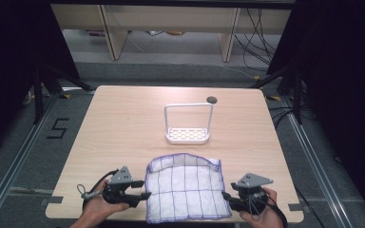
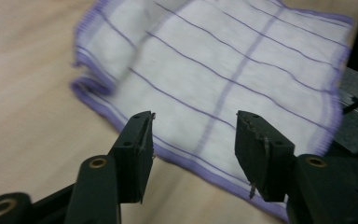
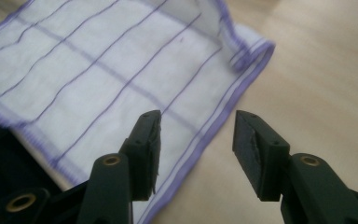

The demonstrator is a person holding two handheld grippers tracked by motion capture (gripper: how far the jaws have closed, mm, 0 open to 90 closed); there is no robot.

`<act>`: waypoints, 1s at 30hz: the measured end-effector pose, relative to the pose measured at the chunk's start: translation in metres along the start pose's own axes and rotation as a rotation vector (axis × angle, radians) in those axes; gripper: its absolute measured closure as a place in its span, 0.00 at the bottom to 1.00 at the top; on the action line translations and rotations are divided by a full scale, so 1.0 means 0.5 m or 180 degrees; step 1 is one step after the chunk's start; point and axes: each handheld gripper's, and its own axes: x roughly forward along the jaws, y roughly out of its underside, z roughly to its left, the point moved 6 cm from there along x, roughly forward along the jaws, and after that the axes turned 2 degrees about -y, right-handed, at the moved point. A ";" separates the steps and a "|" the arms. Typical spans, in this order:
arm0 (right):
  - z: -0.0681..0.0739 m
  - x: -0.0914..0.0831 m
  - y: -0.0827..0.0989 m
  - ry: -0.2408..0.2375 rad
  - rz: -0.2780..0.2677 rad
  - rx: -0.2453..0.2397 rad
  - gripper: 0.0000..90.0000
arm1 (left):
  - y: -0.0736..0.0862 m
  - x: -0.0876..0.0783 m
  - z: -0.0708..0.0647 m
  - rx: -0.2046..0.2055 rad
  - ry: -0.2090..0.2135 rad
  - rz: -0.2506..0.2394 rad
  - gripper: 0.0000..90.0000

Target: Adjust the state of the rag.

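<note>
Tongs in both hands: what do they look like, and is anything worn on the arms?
Both the left tongs and the right tongs are black, each with two flat, blocky jaws hinged on brass-coloured pivots. A grey three-cornered plate sits on top of each. A dark cable loops from the left tongs and another trails from the right. No sleeves are visible on the forearms.

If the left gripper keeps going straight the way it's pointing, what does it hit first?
Most likely the white cloth: the left gripper, jaws open, points over the cloth's purple-hemmed near edge. How high it sits above the fabric is hard to judge.
</note>
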 end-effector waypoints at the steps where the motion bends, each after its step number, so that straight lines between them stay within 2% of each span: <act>1: -0.008 0.006 -0.010 0.0011 -0.0007 -0.0060 0.58 | -0.008 0.002 0.018 -0.0005 -0.0053 0.0007 0.49; 3: -0.023 0.025 -0.035 0.0010 -0.0012 -0.0146 0.57 | -0.026 0.012 0.046 -0.0147 -0.0095 -0.0051 0.45; 6: -0.043 0.056 -0.067 0.0016 0.0026 -0.0167 0.57 | -0.051 0.026 0.083 -0.0242 -0.0219 -0.0070 0.43; 7: -0.048 0.067 -0.078 0.0026 0.0021 -0.0151 0.57 | -0.059 0.032 0.091 -0.0297 -0.0205 -0.0098 0.42; 8: -0.052 0.077 -0.085 0.0002 0.0058 -0.0181 0.57 | -0.066 0.036 0.099 -0.0305 -0.0156 -0.0065 0.41; 10: -0.060 0.100 -0.097 -0.0009 0.0094 -0.0285 0.57 | -0.078 0.044 0.113 -0.0313 -0.0160 -0.0051 0.40; 12: -0.056 0.118 -0.100 -0.0096 0.0263 -0.0235 0.59 | -0.086 0.050 0.122 -0.0350 -0.0102 -0.0015 0.39; 13: -0.061 0.130 -0.105 -0.0069 0.0195 -0.0328 0.59 | -0.090 0.055 0.123 -0.0380 -0.0076 -0.0021 0.39; 15: -0.064 0.143 -0.108 -0.0090 0.0264 -0.0343 0.62 | -0.091 0.064 0.126 -0.0318 -0.0056 0.0083 0.39; 17: -0.069 0.154 -0.111 -0.0086 0.0312 -0.0328 0.63 | -0.092 0.074 0.130 -0.0312 -0.0040 0.0115 0.39; 20: -0.076 0.165 -0.112 -0.0105 0.0354 -0.0420 0.76 | -0.091 0.088 0.135 -0.0311 -0.0026 0.0145 0.39; 21: -0.075 0.164 -0.111 -0.0129 0.0402 -0.0406 0.80 | -0.090 0.092 0.135 -0.0295 0.0007 0.0183 0.39; 23: -0.076 0.166 -0.112 -0.0105 0.0342 -0.0407 0.87 | -0.087 0.098 0.130 -0.0240 0.0059 0.0224 0.44; 25: -0.076 0.159 -0.113 -0.0130 0.0365 -0.0410 0.92 | -0.085 0.104 0.125 -0.0223 0.0060 0.0272 0.45; 27: -0.075 0.153 -0.116 -0.0161 0.0319 -0.0416 0.95 | -0.087 0.105 0.121 -0.0113 0.0059 0.0258 0.55; 29: -0.074 0.148 -0.119 -0.0162 0.0299 -0.0461 0.96 | -0.091 0.107 0.116 -0.0070 0.0100 0.0235 0.70; 30: -0.072 0.149 -0.121 -0.0132 0.0236 -0.0442 0.97 | -0.092 0.108 0.114 -0.0044 0.0100 0.0240 0.75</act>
